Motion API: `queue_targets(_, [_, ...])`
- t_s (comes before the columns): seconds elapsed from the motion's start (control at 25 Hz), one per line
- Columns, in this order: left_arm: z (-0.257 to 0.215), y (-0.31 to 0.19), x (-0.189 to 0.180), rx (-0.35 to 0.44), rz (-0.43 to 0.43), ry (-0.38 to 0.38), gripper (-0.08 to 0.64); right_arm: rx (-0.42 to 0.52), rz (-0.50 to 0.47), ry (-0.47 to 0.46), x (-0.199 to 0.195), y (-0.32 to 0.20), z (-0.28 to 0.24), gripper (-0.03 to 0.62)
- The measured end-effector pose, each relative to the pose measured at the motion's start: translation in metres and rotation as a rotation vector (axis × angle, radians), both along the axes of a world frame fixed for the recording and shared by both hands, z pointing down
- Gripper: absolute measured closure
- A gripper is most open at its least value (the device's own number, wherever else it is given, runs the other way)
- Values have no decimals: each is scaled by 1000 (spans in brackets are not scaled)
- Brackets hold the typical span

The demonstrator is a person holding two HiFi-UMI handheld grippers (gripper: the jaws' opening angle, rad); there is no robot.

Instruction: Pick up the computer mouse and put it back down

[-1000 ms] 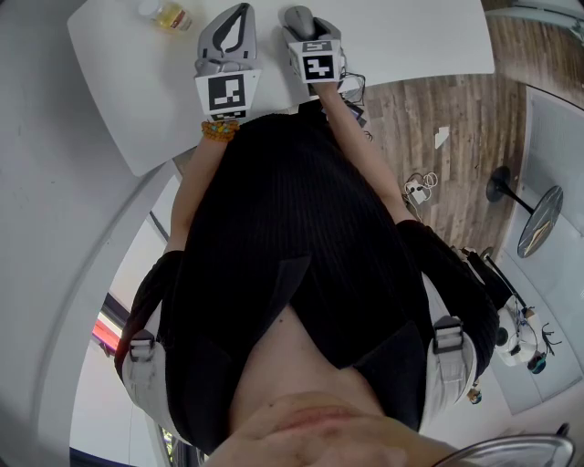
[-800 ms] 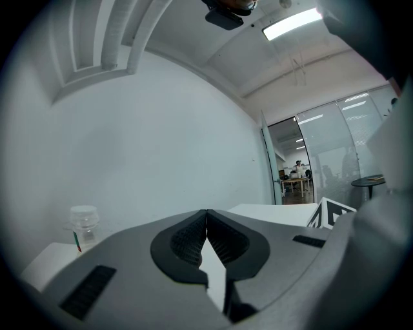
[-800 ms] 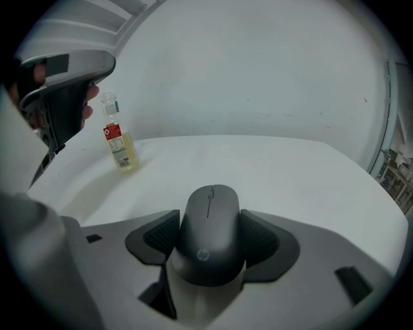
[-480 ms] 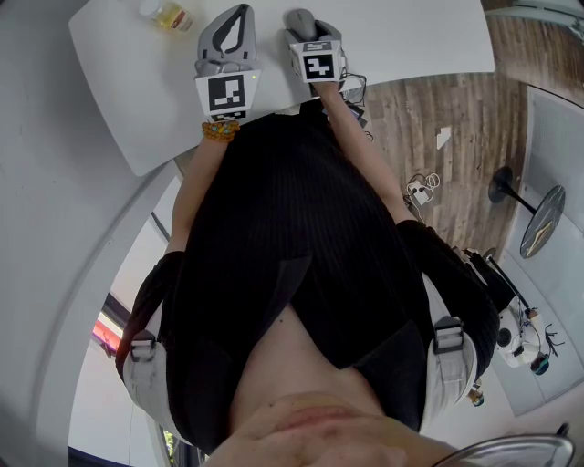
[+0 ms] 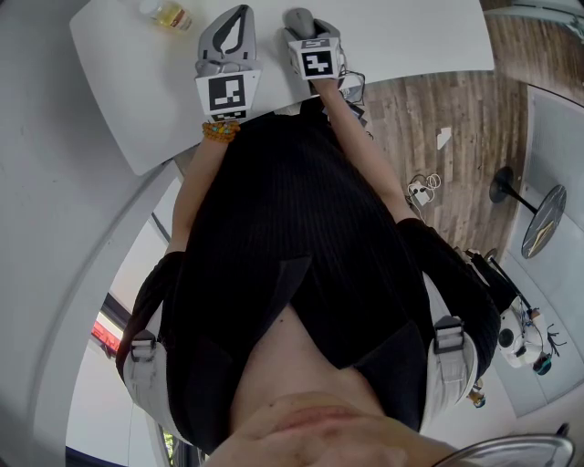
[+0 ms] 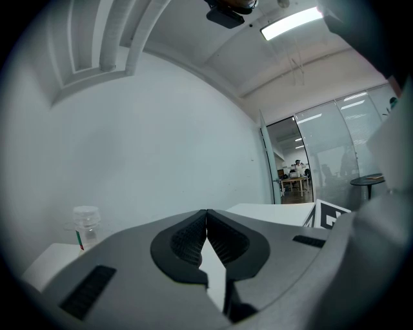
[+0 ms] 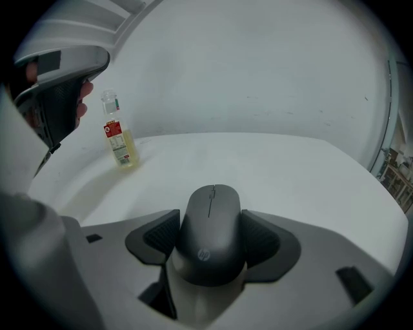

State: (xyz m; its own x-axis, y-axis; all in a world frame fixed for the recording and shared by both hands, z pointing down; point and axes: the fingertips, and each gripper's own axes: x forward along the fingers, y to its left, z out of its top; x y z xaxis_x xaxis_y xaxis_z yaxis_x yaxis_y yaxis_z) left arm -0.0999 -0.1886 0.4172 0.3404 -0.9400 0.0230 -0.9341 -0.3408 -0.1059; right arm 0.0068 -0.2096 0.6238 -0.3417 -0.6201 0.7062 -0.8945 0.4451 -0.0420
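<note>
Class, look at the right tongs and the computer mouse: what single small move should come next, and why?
Probably a small, straight lift. The right tongs are closed on the sides of the computer mouse, and the white table lies close below. Whether the mouse is already off the table is unclear. The left tongs are shut and empty.

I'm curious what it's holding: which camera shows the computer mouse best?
The right gripper view: the mouse sits close up, top visible, gripped by the right tongs. The head view catches only its grey tip beyond the tongs; the left gripper view misses it.
</note>
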Motion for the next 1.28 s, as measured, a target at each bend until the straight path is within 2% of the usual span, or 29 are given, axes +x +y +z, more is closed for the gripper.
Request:
queue_targets(0.72, [0, -3, 11, -5, 22, -5, 546, 33, -43, 3, 2, -2, 0, 311])
queue_targets(1.28, [-1, 1, -3, 3, 10, 13, 546, 62, -57, 14, -5, 3, -2, 308])
